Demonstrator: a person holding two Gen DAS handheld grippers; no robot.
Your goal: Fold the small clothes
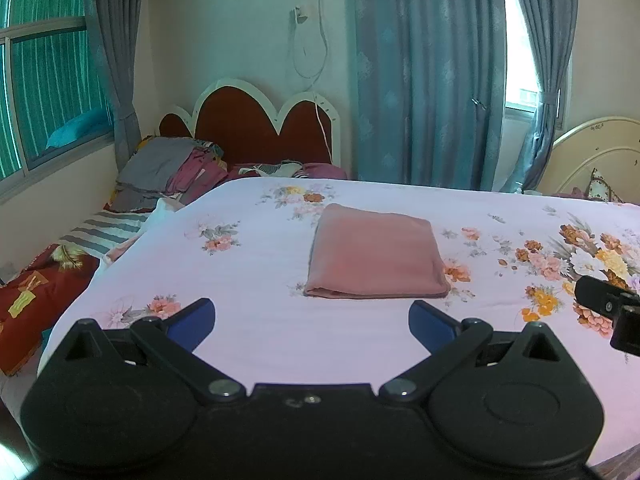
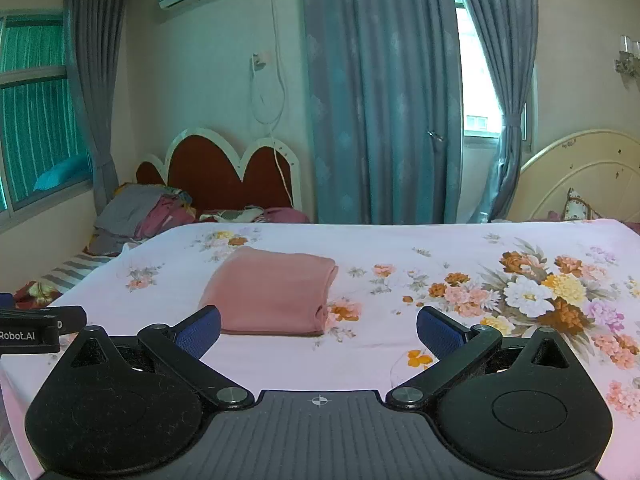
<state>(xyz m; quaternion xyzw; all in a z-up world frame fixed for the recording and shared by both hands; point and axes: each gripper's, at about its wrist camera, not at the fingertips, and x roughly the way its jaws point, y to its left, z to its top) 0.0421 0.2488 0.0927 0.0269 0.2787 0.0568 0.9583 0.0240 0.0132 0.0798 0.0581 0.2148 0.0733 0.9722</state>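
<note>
Floral bed (image 1: 256, 280), one folded pink garment (image 1: 376, 258)

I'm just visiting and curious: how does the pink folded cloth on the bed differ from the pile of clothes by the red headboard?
The pink folded cloth is one plain-coloured piece, folded into a flat, neat rectangle; the pile of clothes mixes grey, purple and patterned pieces, heaped and rumpled. The cloth lies alone on the floral sheet, just ahead of both open tongs; the pile sits farther back by the headboard, on the neighbouring bed. Both are soft fabric, and neither is being held.

Bedrm: blue curtains (image 2: 384, 100), red headboard (image 1: 248, 128)
</note>
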